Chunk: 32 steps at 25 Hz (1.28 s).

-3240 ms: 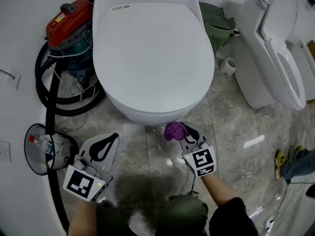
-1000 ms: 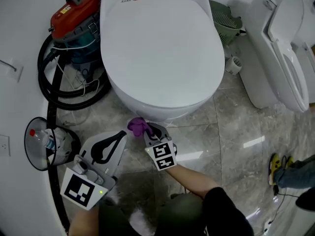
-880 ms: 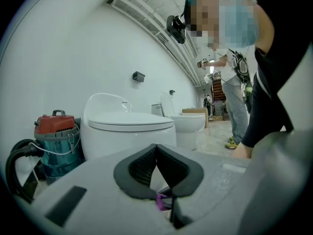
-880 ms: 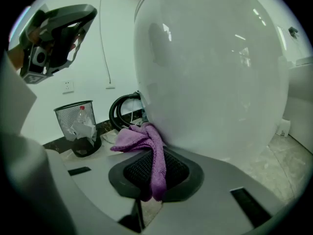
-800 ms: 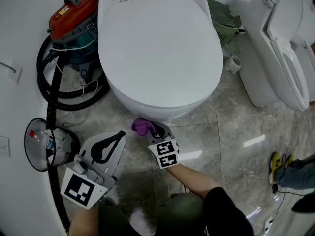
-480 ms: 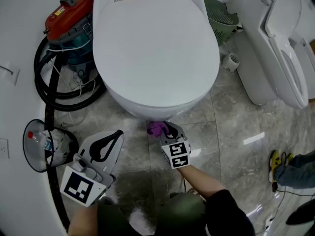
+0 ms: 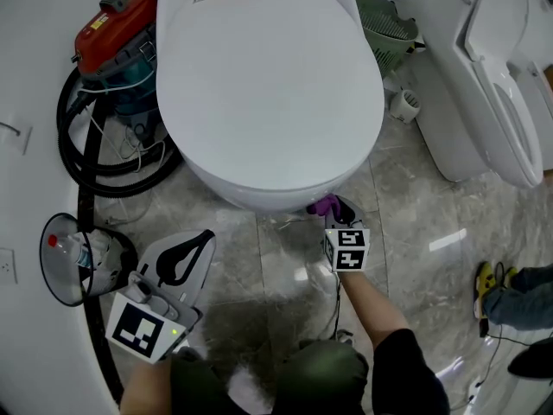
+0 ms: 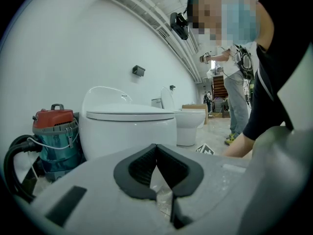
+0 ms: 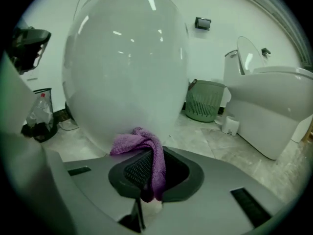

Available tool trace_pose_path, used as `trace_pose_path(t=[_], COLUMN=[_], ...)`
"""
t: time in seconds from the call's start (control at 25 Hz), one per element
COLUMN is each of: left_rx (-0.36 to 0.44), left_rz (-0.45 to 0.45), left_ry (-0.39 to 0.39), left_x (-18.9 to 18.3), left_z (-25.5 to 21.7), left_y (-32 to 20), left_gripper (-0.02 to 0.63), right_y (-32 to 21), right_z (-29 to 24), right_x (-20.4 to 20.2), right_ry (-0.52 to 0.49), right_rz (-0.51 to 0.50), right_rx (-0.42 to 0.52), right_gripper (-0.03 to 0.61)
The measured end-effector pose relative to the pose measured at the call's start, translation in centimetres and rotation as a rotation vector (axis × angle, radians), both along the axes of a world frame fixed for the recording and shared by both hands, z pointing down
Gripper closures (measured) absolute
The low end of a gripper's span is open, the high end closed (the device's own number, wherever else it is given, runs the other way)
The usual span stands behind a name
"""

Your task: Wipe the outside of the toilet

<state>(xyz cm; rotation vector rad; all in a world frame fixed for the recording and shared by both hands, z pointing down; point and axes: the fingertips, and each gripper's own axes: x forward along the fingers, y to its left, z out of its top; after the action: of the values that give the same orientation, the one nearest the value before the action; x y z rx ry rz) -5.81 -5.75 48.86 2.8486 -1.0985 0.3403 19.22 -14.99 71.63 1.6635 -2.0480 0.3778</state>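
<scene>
A big white egg-shaped toilet (image 7: pixel 268 85) with its lid down fills the top middle of the head view. My right gripper (image 7: pixel 333 211) is shut on a purple cloth (image 7: pixel 324 205), which presses against the bowl's lower front right. In the right gripper view the purple cloth (image 9: pixel 145 150) hangs from the closed jaws right against the toilet's curved wall (image 9: pixel 127 67). My left gripper (image 7: pixel 181 262) hovers at lower left, away from the toilet, shut with nothing in it. The left gripper view shows the toilet (image 8: pixel 128 126) beyond the closed jaws.
A red and teal vacuum (image 7: pixel 121 46) with a black hose (image 7: pixel 82 154) stands left of the toilet. A wire bin holding a bottle (image 7: pixel 73 258) sits lower left. A second white toilet (image 7: pixel 492 85), a green basket (image 7: pixel 384 28) and a small white cup (image 7: pixel 402 106) are to the right.
My right gripper has slid the purple cloth rightward along the toilet's lower front, from the front left to the front right. The left gripper has stayed where it was.
</scene>
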Motion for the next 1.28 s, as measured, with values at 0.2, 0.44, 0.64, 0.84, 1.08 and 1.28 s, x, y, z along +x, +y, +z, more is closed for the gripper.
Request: trace_pose_path(t=[0.2, 0.44, 0.64, 0.84, 1.08, 1.28], left_rx=[-0.003, 0.027, 0.082, 0.127, 0.097, 0.001], left_rz=[0.006, 0.021, -0.050, -0.168, -0.198, -0.249], left_ry=[0.008, 0.012, 0.021, 0.037, -0.072, -0.171], left_x=[0.2, 0.3, -2.3, -5.7, -8.0, -11.4], left_z=[0.1, 0.2, 0.6, -0.2, 1.3, 0.3], left_y=[0.0, -0.3, -1.3, -2.5, -1.0, 1.6], left_gripper=[0.612, 0.612, 0.612, 0.612, 0.612, 0.612], right_y=[-1.9, -0.7, 2.9, 7.9, 11.4, 12.6], right_z=[0.3, 0.4, -2.4, -5.6, -11.8, -19.3], right_x=[2.8, 2.5, 1.4, -1.4, -6.3, -8.2], right_ry=[0.012, -0.036, -0.158, -0.253, -0.242, -0.152], right_rz=[0.091, 0.119, 0.126, 0.136, 0.090, 0.064], right_rx=[-0.002, -0.019, 0.010, -0.013, -0.018, 0.037], right_gripper=[0.537, 0.537, 0.537, 0.537, 0.537, 0.537])
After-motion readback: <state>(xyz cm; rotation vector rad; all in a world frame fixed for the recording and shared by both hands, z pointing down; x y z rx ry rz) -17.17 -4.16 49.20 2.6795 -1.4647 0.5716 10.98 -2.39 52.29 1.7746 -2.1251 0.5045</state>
